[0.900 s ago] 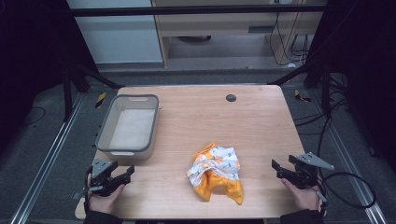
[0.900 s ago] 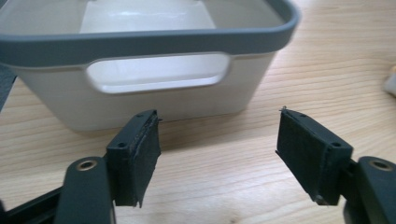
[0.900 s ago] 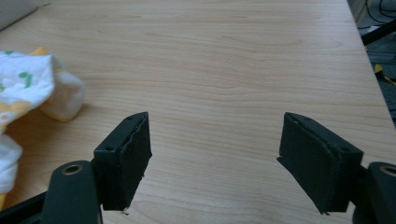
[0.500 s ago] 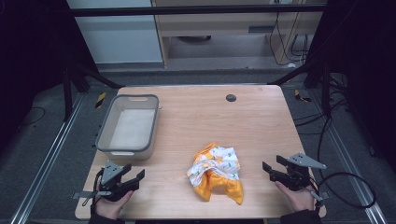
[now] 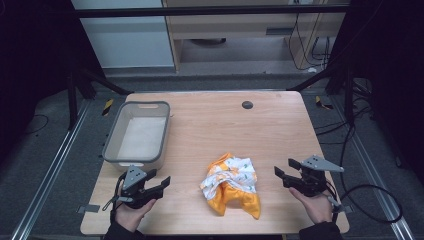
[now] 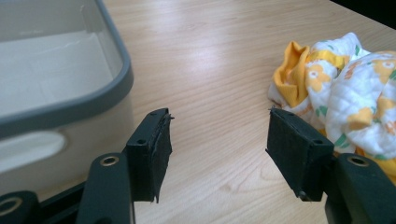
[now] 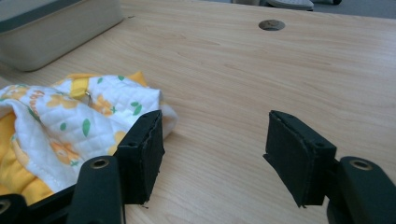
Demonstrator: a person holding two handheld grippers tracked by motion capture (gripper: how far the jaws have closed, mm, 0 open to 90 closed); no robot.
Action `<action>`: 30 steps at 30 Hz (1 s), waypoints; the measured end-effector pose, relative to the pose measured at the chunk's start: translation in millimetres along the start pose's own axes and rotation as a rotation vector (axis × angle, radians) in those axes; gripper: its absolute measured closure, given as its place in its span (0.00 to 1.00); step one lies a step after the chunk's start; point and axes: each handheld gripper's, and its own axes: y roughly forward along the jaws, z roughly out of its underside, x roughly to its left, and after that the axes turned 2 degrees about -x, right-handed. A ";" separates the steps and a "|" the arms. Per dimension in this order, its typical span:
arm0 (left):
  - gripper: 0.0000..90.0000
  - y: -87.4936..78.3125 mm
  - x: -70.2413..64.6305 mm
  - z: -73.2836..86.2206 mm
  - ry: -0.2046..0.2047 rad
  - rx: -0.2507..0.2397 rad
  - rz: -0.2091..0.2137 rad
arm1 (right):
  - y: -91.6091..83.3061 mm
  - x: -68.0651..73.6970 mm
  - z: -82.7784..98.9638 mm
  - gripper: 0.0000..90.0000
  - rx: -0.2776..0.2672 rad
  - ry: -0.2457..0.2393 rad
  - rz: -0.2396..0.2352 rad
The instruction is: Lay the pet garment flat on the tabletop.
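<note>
Currently, the crumpled quilted cloth with white, orange and yellow flower print [image 5: 232, 186] lies on the light wooden surface [image 5: 220, 125], toward the near edge and roughly midway between the two grippers. It touches neither gripper.

The left gripper [image 5: 159, 183] is held in the person's left hand [image 5: 131, 212] at the near left corner of the surface. Its jaws are spread wide with nothing between them. In the left gripper view, bare wood shows in the gap of the left gripper [image 6: 217, 154], the cloth [image 6: 345, 93] lies beyond the right-hand jaw, and the wall of the grey-rimmed beige plastic tub [image 6: 65, 109] stands just behind the left-hand jaw.

The right gripper [image 5: 283, 172] is held in the person's right hand [image 5: 316, 206] near the right edge of the surface, level with the cloth and pointing toward it. Its jaws are likewise spread wide and hold nothing. In the right gripper view, the gap of the right gripper [image 7: 215, 154] frames bare wood, while the cloth [image 7: 60, 126] lies behind and beside the left-hand jaw; whether that jaw touches the fabric cannot be told.

The tub [image 5: 111, 150] stands on the left half of the surface, just beyond the left gripper and well apart from the cloth. A small round dark hole [image 5: 247, 104] sits in the surface near the far edge. A black cable [image 5: 372, 197] trails from the right gripper over the floor.
</note>
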 end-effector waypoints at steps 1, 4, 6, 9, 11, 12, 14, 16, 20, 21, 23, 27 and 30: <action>0.44 0.0 0.0 0.0 0.000 0.000 0.000 | 0.0 0.0 0.0 0.41 0.000 0.000 0.000; 0.44 4.3 -2.5 -11.1 0.006 -0.018 0.005 | 4.0 1.7 -7.6 0.42 0.005 -0.004 -0.020; 0.45 8.0 -3.5 -18.0 0.005 -0.028 0.016 | 8.6 4.5 -16.3 0.42 0.005 -0.016 -0.028; 0.45 15.2 -4.8 -26.9 0.004 -0.036 0.023 | 12.1 7.0 -22.2 0.43 -0.001 -0.030 -0.034; 0.45 20.0 -6.0 -30.8 0.005 -0.036 0.025 | 17.6 10.3 -28.6 0.44 0.005 -0.046 -0.043; 0.45 21.8 -6.5 -32.2 0.006 -0.034 0.025 | 17.6 10.3 -28.6 0.44 0.005 -0.046 -0.043; 0.46 28.4 -8.7 -37.0 0.004 -0.031 0.032 | 24.1 12.9 -33.6 0.45 0.011 -0.060 -0.049; 0.46 30.9 -9.8 -38.4 0.001 -0.028 0.037 | 25.7 13.4 -34.7 0.45 0.012 -0.059 -0.052; 0.47 44.4 -16.3 -42.4 0.019 -0.002 0.041 | 36.5 16.7 -40.0 0.46 0.021 -0.058 -0.066; 0.47 47.3 -17.5 -42.6 0.020 0.002 0.043 | 40.2 18.1 -41.3 0.46 0.029 -0.058 -0.070; 0.47 56.4 -21.5 -42.7 0.024 0.021 0.049 | 49.7 20.7 -43.5 0.47 0.042 -0.070 -0.075; 0.48 72.6 -28.9 -41.3 0.030 0.048 0.066 | 58.6 22.1 -44.3 0.48 0.050 -0.074 -0.085; 0.48 87.5 -36.7 -40.0 0.040 0.074 0.081 | 70.1 24.0 -41.8 0.48 0.069 -0.076 -0.102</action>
